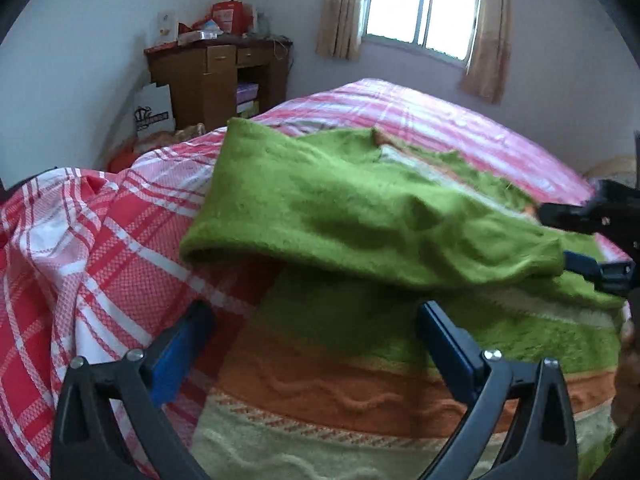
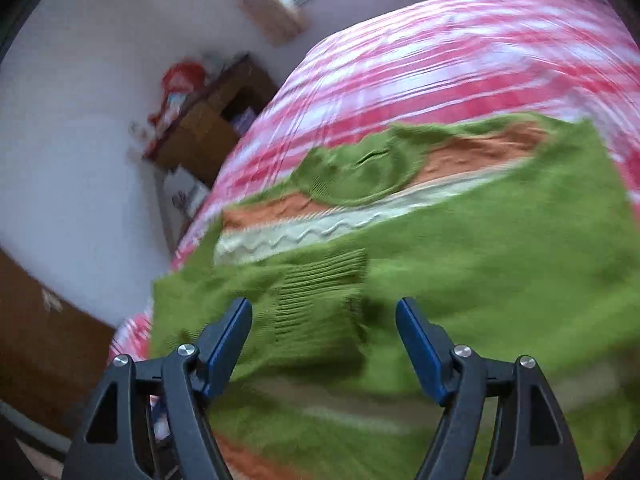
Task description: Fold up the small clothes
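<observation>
Overhead, both claws spread above sweater [image 2: 460, 248].

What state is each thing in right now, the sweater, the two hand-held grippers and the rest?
Green sweater: lying on the bed, one sleeve folded across its body.
Left hand-held gripper: open, holding nothing.
Right hand-held gripper: open, above the sleeve cuff.
Bedspread: rumpled at the near corner.
Curtains: drawn aside.

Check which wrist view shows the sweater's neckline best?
Right wrist. The sweater lies spread on the bed, and its round neckline faces the camera whole, though motion-blurred. In the left wrist view the folded-over sleeve covers most of it; only a sliver near the far edge shows.
</observation>
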